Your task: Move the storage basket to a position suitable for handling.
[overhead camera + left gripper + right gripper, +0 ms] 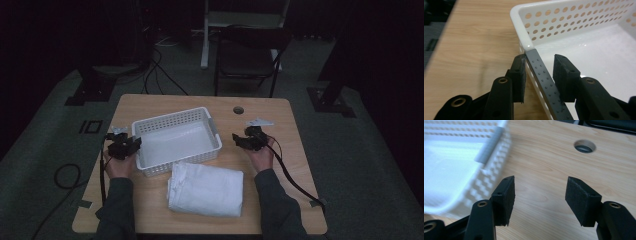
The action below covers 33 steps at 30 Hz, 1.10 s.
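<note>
While left gripper [537, 75] fingers straddle basket [524, 27] rim strip, contact unclear; right gripper [539, 200] fingers open, empty.

The left hand-held gripper [131, 145] sits near the desk's left edge, its jaws clamped across a thin wall, forearm coming in from the front edge. The right hand-held gripper [240, 140] hovers toward the desk's right side, jaws parted with nothing between them, pointing leftward.

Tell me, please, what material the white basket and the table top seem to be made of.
The basket looks like glossy moulded plastic: smooth, shiny walls with regular round holes. The table top looks like pale wood or a wood-look laminate, matte, with visible grain; which one is unclear.
</note>
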Available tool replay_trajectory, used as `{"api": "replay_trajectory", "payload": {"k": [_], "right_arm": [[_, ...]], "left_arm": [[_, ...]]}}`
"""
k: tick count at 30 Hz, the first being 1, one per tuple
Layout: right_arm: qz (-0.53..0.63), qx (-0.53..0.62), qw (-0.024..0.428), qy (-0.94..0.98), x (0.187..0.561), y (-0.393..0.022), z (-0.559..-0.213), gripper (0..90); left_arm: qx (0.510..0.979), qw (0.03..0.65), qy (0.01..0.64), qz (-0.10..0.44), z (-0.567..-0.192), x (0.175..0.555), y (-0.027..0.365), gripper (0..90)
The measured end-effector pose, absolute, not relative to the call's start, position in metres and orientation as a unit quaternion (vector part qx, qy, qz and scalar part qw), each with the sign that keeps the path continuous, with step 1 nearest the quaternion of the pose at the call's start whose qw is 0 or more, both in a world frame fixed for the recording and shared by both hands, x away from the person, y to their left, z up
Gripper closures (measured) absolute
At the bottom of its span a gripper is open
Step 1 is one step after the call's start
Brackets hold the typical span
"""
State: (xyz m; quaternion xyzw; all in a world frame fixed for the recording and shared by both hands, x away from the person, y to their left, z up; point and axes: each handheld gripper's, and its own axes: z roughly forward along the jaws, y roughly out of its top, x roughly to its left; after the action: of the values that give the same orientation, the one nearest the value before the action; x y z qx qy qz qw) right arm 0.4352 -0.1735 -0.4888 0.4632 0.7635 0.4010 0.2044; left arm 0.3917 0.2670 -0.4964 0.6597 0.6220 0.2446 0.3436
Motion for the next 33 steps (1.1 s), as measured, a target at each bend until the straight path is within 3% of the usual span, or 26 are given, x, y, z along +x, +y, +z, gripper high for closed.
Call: {"api": "replay_trajectory", "payload": {"k": [8,19,25,33], "right_arm": [[0.406,0.443,0.198,0.775,0.437,-0.153,-0.482,40.3],[0.403,0.433,0.187,0.784,0.441,-0.143,-0.483,44.8],[0.402,0.425,0.176,0.792,0.443,-0.137,-0.486,55.4],[0.401,0.419,0.171,0.797,0.443,-0.137,-0.487,60.7]], "left_arm": [[0.681,0.362,0.585,0.251,-0.490,0.397,0.250,54.9],[0.696,0.384,0.557,0.242,-0.473,0.345,0.251,47.2],[0.708,0.372,0.553,0.235,-0.481,0.325,0.242,50.4],[0.711,0.342,0.569,0.231,-0.489,0.329,0.235,59.1]]}}
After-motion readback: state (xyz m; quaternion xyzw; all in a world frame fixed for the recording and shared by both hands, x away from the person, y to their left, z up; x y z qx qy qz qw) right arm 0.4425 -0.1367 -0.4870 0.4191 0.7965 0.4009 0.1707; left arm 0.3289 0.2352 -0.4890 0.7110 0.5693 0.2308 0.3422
